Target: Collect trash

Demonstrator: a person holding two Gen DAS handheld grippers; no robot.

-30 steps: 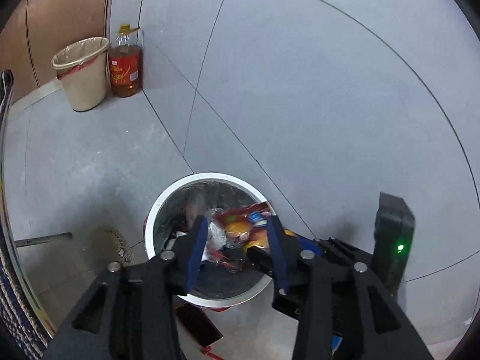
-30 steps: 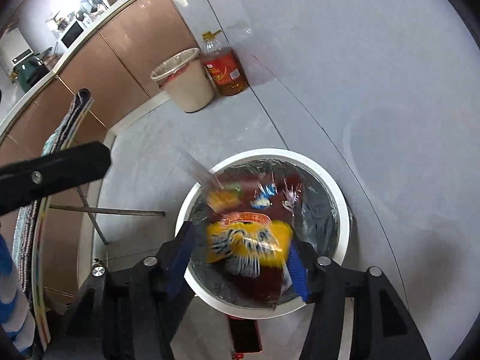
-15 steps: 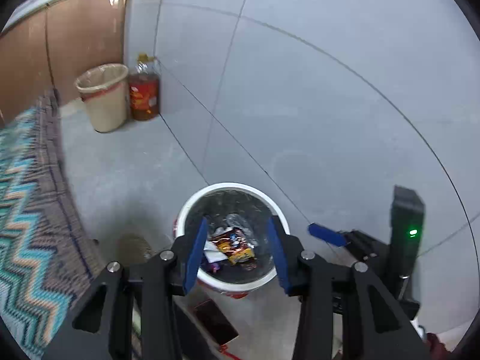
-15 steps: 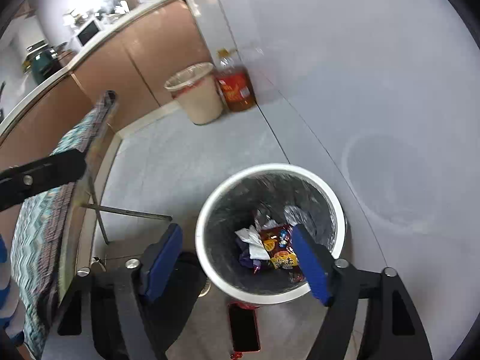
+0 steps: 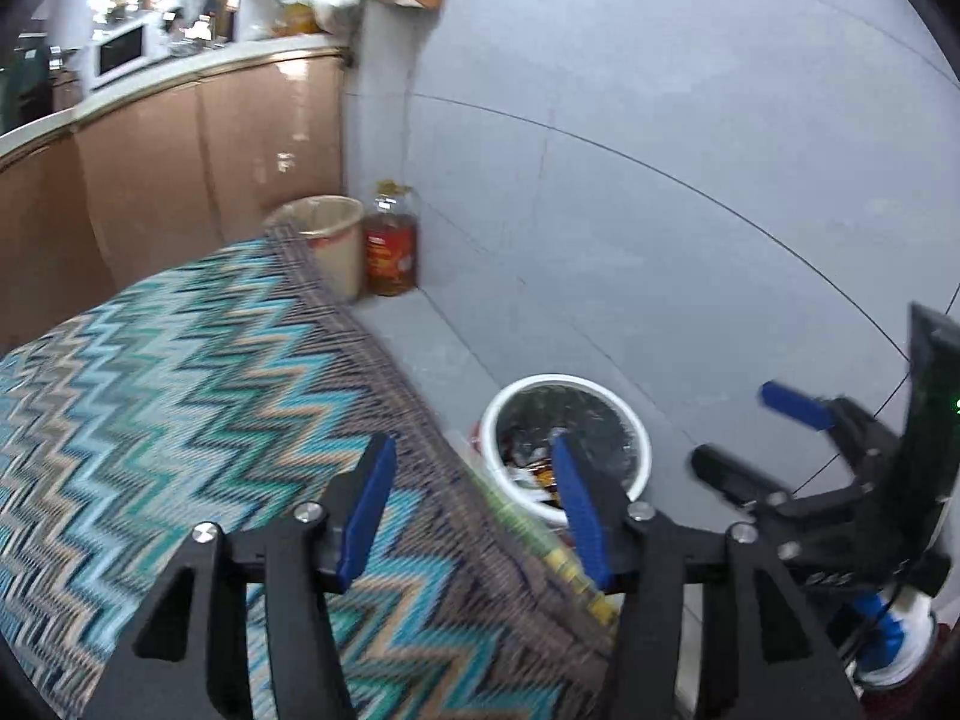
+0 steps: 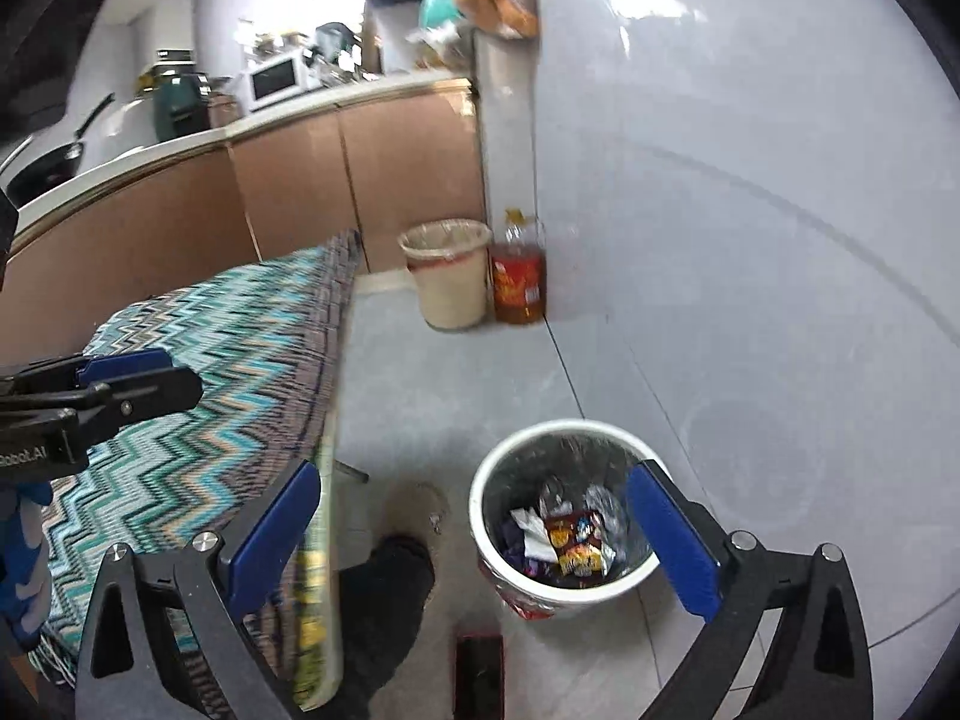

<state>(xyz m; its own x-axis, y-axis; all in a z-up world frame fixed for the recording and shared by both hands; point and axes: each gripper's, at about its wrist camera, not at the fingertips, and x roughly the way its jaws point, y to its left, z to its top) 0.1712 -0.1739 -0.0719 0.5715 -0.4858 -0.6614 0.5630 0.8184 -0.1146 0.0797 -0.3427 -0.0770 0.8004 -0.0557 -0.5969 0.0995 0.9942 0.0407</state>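
Trash [image 6: 570, 543]: a heap of crumpled wrappers, red-and-yellow snack packet uppermost, white paper scrap to its left, all lying at the bottom of the white-rimmed bin [image 6: 480, 510] on the floor. No long axis to speak of in the heap. The bin stands on grey tile just beside the wall, below and ahead of both tools. Right tool [image 6: 474, 540]: jaws have just been opening and now stand as wide as they go, nothing between them; in its view the bin sits between the blue pads, nearer the right-hand one, well below. Left tool [image 5: 474, 510]: jaws have just been opening too, now at a middling gap, empty; the bin [image 5: 645, 456] shows past its right-hand pad, so it lies ahead and to that tool's right, lower down. The right tool looks the nearer to the bin. Judgement: both loads appear dropped, this deposit done. The desk [image 5: 180, 420], under a teal zigzag cloth, lies to the left of both tools, its edge nearly under the left one; any next piece would have to come from that side, though no loose trash shows on the cloth from here. Further off against the wall: a beige bin [image 6: 447, 276] and an oil bottle [image 6: 519, 276] side by side. A dark flat object [image 6: 479, 675] lies on the floor just short of the white bin.
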